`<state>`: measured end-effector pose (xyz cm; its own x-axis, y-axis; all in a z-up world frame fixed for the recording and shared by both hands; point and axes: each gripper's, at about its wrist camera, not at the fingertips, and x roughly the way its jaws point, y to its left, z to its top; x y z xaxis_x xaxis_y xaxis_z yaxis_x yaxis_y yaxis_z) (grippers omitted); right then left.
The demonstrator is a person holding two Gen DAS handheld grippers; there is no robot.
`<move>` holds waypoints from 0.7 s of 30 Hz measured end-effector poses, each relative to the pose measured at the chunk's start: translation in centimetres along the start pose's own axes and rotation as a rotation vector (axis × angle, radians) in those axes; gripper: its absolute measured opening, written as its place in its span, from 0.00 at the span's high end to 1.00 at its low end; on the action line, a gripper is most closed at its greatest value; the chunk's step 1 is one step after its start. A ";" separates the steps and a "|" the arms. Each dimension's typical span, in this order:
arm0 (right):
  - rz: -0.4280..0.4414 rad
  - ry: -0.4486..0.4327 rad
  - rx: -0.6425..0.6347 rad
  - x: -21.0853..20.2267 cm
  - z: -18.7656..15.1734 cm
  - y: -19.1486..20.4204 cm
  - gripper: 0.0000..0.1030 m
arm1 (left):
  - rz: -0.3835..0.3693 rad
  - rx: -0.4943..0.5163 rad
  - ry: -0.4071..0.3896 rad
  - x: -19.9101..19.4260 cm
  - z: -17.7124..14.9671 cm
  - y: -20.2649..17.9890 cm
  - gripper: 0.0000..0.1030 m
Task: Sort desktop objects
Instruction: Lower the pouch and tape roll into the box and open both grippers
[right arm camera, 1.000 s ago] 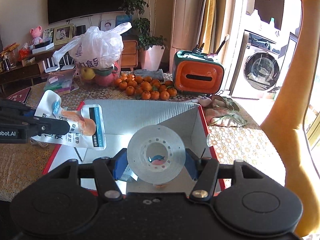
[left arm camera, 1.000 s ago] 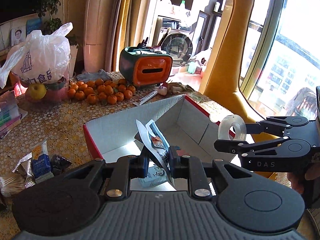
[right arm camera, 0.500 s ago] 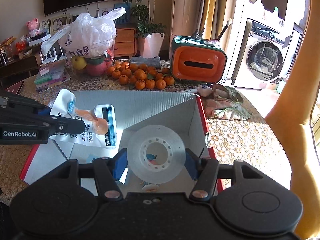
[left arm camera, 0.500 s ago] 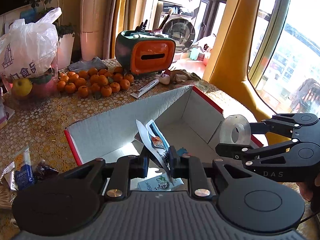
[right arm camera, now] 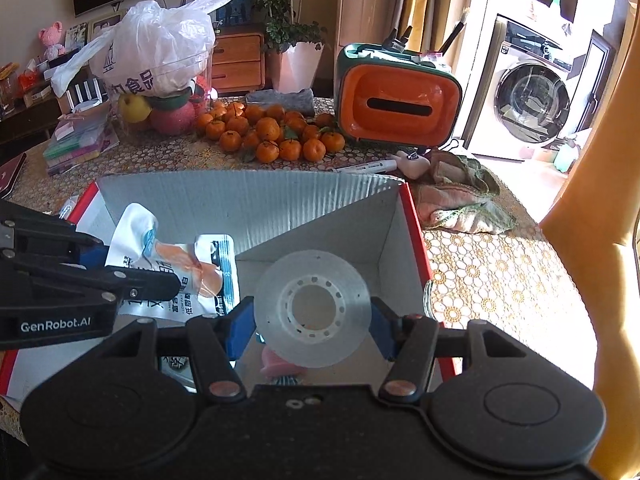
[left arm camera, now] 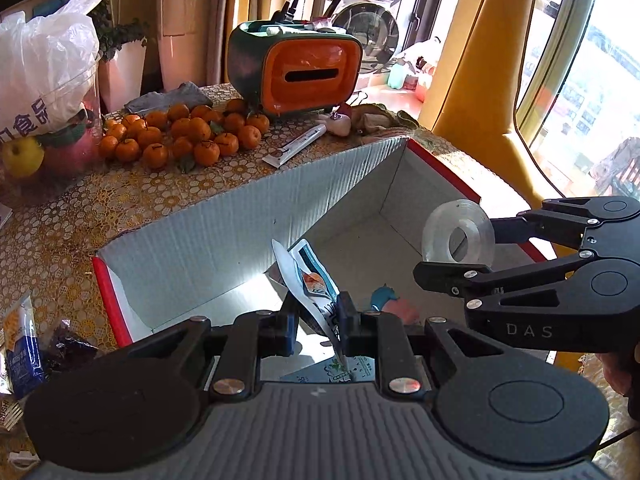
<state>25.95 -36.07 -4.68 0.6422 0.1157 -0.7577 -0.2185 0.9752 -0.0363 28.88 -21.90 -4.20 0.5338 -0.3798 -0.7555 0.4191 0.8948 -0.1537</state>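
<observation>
Pink item [right arm camera: 280, 362] half hidden behind tape roll [right arm camera: 313, 314].

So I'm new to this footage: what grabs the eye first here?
Two held items over the open box: the right gripper clamps a clear tape roll, and the left gripper pinches a white snack pouch. Behind the box sit a pile of tangerines and an orange tissue holder.

I read "GenRobot.AI" on my left gripper [right arm camera: 172, 284], "DAS" on my right gripper [left arm camera: 456, 256], and "食品" on the far white bag [right arm camera: 152, 56].
</observation>
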 end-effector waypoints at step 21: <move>-0.045 0.162 -0.099 6.1 2.8 1.5 0.43 | -0.001 -0.105 0.122 3.1 -0.6 1.9 0.82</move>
<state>31.60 -33.33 -7.52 0.5283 0.0331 -0.8484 -0.2685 0.9545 -0.1299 30.86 -21.17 -7.22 0.4377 -0.3554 -0.8259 0.3370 0.9165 -0.2158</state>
